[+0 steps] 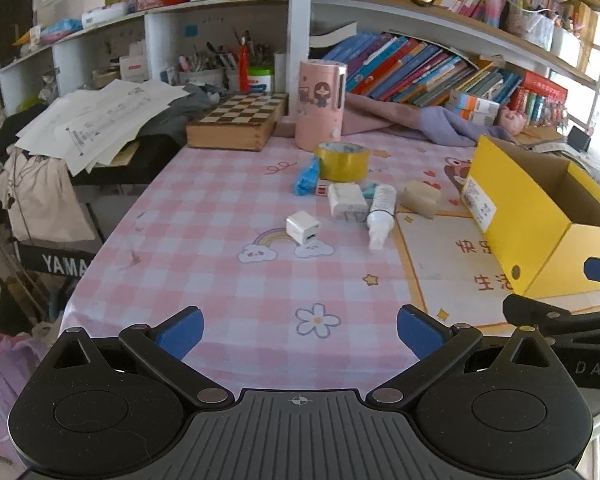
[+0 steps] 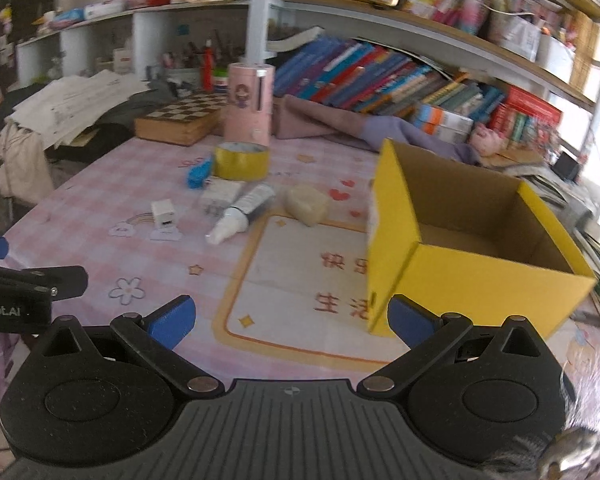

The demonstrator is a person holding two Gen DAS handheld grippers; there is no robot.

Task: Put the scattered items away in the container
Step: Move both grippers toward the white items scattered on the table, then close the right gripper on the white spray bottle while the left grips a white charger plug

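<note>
Small items lie scattered on the pink checked tablecloth [image 1: 220,208]: a white cube charger [image 1: 302,227], a white adapter [image 1: 346,201], a white tube [image 1: 381,212], a beige block [image 1: 420,197], a blue wrapped piece [image 1: 307,176] and a yellow tape roll [image 1: 342,161]. The open yellow cardboard box [image 1: 540,216] stands to their right and looks empty inside. My left gripper [image 1: 300,334] is open near the table's front edge, holding nothing. My right gripper [image 2: 292,322] is open too, just left of the yellow box [image 2: 480,280]. The cube charger [image 2: 164,213], tube [image 2: 240,214] and beige block [image 2: 307,204] lie ahead of it.
A pink cylinder [image 1: 319,104] and a wooden chess box [image 1: 236,120] stand behind the items. Purple cloth [image 1: 420,120] lies in front of shelves full of books. Papers [image 1: 100,120] pile up at the left, above a keyboard. Each gripper shows at the edge of the other's view.
</note>
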